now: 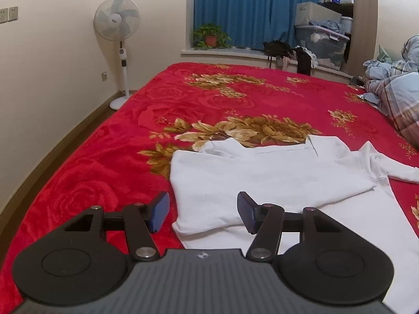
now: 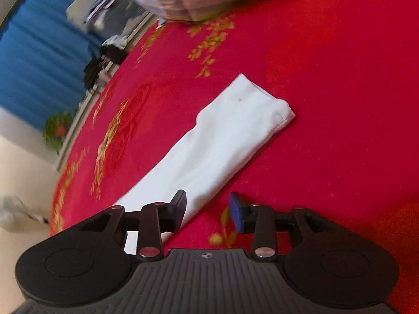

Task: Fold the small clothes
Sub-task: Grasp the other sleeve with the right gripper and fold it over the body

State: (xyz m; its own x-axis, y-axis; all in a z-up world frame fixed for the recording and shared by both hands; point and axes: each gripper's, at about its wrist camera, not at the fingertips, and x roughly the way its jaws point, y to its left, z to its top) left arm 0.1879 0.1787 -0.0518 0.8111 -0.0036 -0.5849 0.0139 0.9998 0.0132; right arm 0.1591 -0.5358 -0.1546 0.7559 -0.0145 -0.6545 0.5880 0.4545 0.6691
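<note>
A white long-sleeved shirt (image 1: 262, 180) lies on the red flowered blanket (image 1: 110, 162), its left side folded in over the body, collar at the far edge. My left gripper (image 1: 203, 213) is open and empty, just above the folded left corner of the shirt. In the right wrist view the shirt's right sleeve (image 2: 222, 141) stretches out flat across the blanket (image 2: 340, 104). My right gripper (image 2: 208, 213) is open and empty, straddling the near edge of that sleeve, its left finger over the white cloth.
A plaid quilt (image 1: 398, 89) is bunched at the bed's right side. A standing fan (image 1: 117, 23) stands by the left wall. A windowsill with a potted plant (image 1: 210, 36), bags and a storage bin (image 1: 322, 41) lies beyond the bed.
</note>
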